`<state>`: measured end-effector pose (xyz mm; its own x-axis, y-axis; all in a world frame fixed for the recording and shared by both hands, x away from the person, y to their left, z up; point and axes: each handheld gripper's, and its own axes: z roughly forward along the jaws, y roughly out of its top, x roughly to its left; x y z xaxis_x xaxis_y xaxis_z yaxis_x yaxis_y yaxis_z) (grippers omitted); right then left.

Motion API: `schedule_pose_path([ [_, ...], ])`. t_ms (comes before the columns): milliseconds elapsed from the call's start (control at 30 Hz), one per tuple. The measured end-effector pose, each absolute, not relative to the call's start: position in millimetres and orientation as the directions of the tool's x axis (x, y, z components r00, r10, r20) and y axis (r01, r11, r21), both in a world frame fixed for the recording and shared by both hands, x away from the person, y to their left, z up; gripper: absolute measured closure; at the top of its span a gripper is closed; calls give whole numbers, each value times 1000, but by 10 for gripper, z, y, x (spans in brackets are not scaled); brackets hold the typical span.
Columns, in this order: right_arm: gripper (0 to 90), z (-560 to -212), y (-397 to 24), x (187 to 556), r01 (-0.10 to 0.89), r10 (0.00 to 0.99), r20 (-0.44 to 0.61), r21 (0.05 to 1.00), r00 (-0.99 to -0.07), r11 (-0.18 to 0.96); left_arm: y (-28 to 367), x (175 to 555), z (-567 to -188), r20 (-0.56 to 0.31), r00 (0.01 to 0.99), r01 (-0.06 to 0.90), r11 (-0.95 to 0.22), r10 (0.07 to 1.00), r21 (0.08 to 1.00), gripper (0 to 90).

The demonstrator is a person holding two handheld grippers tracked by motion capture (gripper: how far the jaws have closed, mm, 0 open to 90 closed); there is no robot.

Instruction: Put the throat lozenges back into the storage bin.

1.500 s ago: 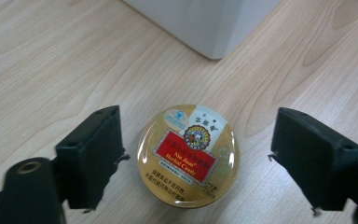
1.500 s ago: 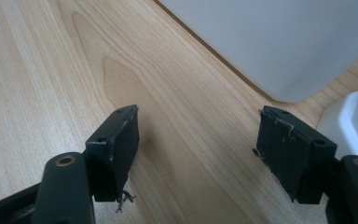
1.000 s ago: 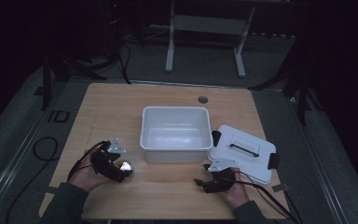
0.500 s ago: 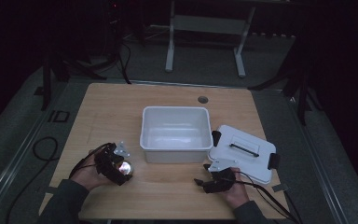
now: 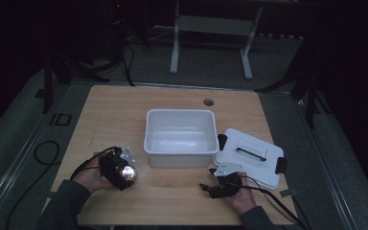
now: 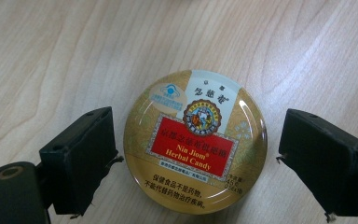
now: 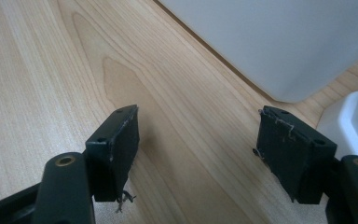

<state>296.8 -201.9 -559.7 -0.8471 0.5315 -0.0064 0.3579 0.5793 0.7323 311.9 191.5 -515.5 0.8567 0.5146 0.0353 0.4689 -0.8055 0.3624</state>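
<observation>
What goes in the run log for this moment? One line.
left gripper: open, jaws astride Nin Jiom candy tin | right gripper: open, idle | bin: uncovered | lid: beside bin

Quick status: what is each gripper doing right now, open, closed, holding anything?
Left gripper: open, jaws on either side of the round candy tin, not clamped.
Right gripper: open, holding nothing, over the table.

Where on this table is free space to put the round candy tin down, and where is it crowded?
Bare wood lies behind the white bin, up to the table far edge, and along the left side. A smaller patch sits between the two tools, in front of the bin. It is crowded at the right, where the lid lies beside the bin, near the right tool.
</observation>
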Motion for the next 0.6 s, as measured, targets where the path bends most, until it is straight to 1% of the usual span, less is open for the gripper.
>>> schedule_pose_path([
  [100,290,-5597,-2019,2968,358,531,-6,732,-847,579,1898,3152,-5174,39,865,461,-824,499,329,110],
  [300,290,-5597,-2019,2969,357,531,-7,732,-847,579,1881,3179,-5189,39,871,455,-834,490,312,112],
  [367,290,-5597,-2019,2969,358,531,-7,732,-847,579,1882,3179,-5184,41,872,451,-835,487,315,141],
  [433,290,-5597,-2019,2968,358,531,-6,732,-847,579,1882,3179,-5184,41,872,451,-835,487,315,142],
  [600,290,-5597,-2019,2969,358,531,-7,732,-847,580,1872,3195,-5195,44,878,447,-848,477,286,144],
])
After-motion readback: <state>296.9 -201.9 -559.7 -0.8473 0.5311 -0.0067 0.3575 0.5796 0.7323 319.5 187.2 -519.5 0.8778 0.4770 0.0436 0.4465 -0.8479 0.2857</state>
